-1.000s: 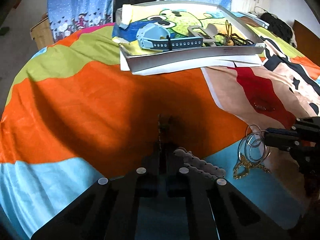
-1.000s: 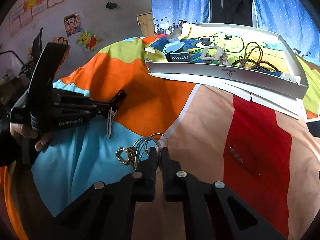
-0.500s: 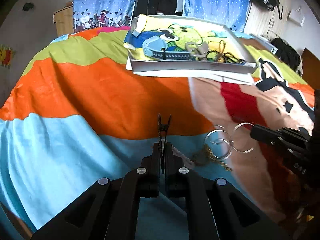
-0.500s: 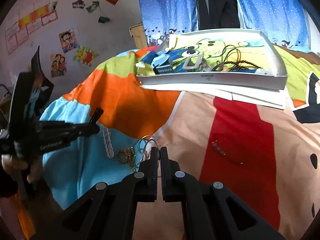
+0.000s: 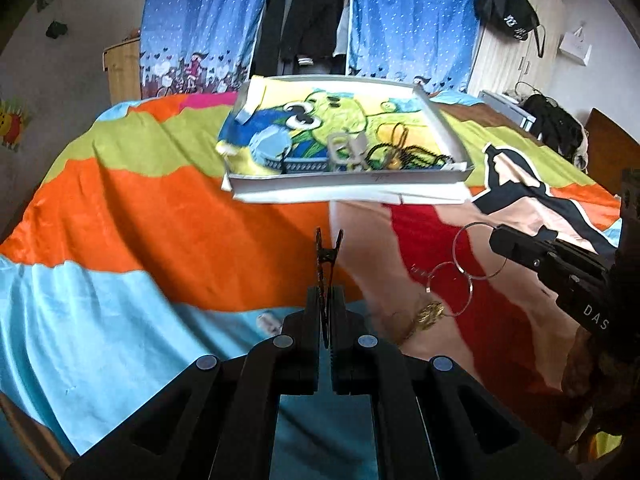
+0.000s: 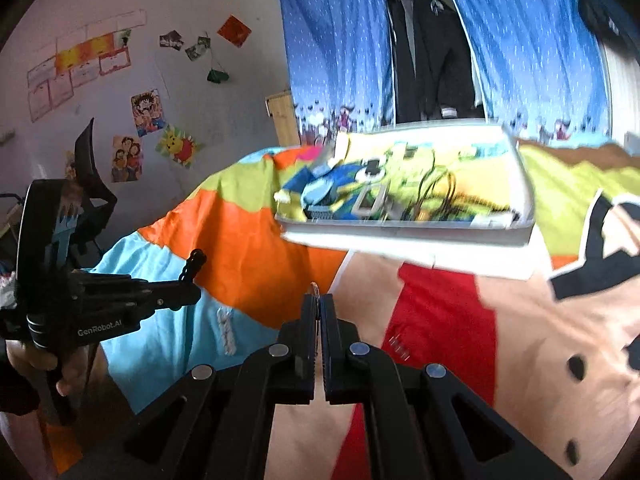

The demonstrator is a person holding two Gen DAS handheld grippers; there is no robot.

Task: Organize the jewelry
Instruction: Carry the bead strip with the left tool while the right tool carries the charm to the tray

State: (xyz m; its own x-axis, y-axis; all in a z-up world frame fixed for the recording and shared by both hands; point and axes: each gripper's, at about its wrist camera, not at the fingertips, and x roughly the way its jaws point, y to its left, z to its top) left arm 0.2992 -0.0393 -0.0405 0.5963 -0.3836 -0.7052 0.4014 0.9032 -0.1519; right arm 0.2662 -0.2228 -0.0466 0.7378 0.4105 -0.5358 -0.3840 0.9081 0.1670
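Left gripper (image 5: 326,300) clamped on a black hair clip (image 5: 327,258), silver hoops (image 5: 466,266) dangling from right gripper (image 5: 505,240) over bedspread (image 5: 180,220).

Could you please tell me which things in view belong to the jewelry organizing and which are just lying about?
Part of the job:
- dark hair clip in the left gripper
- wire hoops with gold chain in the right gripper
- white tray holding jewelry
- white beaded piece on the bedspread

Lying about:
- black bag
- wall pictures
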